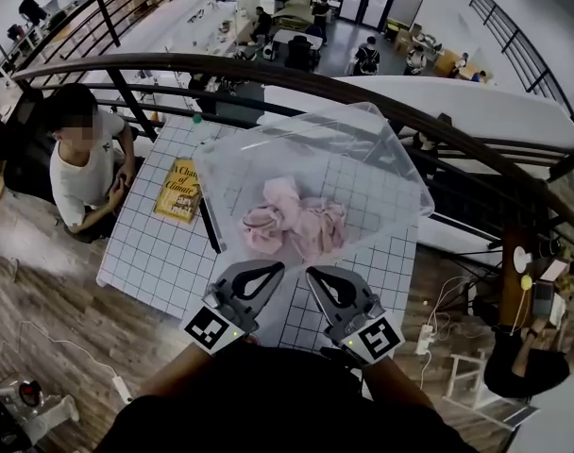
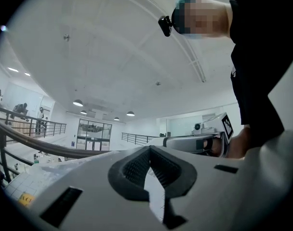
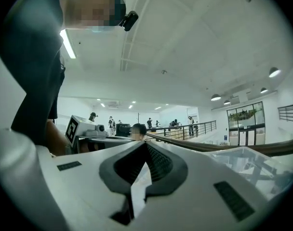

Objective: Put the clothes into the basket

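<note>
I see left gripper, right gripper, both closed empty, one basket, one clothes pile inside, one book.

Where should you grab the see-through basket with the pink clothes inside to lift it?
Probably the near rim, coming from the person's side, one jaw inside the wall and one outside. The clear basket is too wide to span, but its open top leaves a thin edge, and the pink clothes lie in the middle, away from it.
</note>
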`<state>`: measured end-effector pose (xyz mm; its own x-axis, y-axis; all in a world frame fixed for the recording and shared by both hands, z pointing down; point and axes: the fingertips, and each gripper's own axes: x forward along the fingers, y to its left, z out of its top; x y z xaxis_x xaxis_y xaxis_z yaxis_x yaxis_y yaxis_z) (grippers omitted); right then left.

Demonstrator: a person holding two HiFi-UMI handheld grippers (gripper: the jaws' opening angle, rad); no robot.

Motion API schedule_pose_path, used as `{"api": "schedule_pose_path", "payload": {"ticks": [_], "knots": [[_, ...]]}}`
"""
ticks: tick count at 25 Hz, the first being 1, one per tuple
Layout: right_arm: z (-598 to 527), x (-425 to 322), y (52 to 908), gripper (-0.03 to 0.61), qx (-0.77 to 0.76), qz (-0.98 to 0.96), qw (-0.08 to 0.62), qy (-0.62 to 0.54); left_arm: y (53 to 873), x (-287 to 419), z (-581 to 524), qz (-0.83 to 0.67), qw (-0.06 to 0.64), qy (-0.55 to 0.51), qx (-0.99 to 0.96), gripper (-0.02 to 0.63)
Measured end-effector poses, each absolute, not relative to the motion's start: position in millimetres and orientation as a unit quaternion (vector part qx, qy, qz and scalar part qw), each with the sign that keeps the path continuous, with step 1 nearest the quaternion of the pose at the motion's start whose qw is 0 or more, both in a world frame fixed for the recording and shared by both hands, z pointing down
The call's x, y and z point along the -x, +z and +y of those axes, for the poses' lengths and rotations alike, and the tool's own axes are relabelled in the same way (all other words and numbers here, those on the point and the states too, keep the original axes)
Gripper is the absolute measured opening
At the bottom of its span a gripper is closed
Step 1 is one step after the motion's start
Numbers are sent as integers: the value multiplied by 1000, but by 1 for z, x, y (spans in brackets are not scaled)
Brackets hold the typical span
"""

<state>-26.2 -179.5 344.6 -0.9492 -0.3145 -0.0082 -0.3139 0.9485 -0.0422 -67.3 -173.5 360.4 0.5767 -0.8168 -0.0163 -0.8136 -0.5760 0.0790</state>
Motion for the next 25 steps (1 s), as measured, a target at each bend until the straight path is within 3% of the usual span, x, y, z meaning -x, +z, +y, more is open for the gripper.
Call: {"api": "schedule_pose_path", "payload": {"ticks": [25], "knots": [[-177, 33, 365, 17, 151, 988, -13, -13, 368, 57, -173, -452, 32, -16, -891, 3]]}}
